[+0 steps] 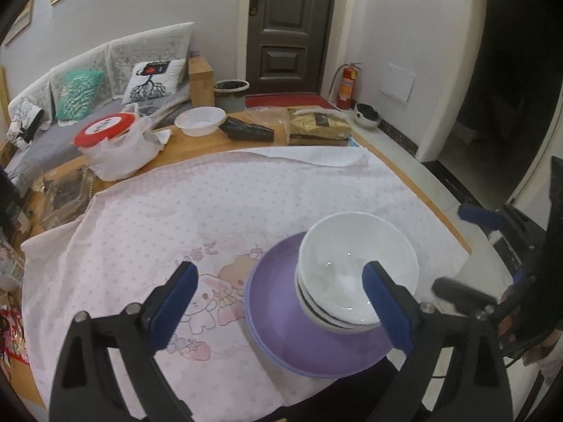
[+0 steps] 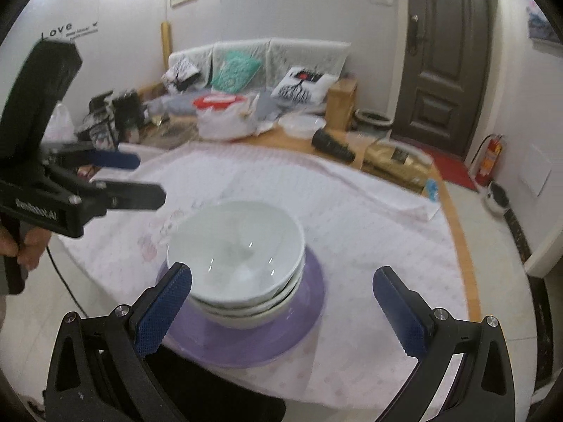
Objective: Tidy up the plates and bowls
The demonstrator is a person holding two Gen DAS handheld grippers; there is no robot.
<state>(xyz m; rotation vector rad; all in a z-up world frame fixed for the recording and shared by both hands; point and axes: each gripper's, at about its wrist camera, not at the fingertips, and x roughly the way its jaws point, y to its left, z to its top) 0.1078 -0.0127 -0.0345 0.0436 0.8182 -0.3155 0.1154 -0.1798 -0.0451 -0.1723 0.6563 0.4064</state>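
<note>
A stack of white bowls (image 1: 355, 274) sits on stacked purple plates (image 1: 281, 320) near the front edge of the pink cloth-covered table (image 1: 176, 218). My left gripper (image 1: 281, 302) is open and empty, hovering above the plates with its right finger in front of the bowls. In the right wrist view the bowls (image 2: 239, 256) and purple plates (image 2: 253, 341) lie just ahead of my right gripper (image 2: 281, 302), which is open and empty. The left gripper (image 2: 147, 176) shows at the left there, and the right gripper (image 1: 468, 246) shows at the right edge of the left wrist view.
At the table's far end are another white bowl (image 1: 200, 120), a bagged red-lidded container (image 1: 112, 140), a black object (image 1: 246, 130) and a gold package (image 1: 316, 125). A sofa (image 1: 88, 88) stands behind; a door (image 1: 285, 28) and fire extinguisher (image 1: 346, 86) are beyond.
</note>
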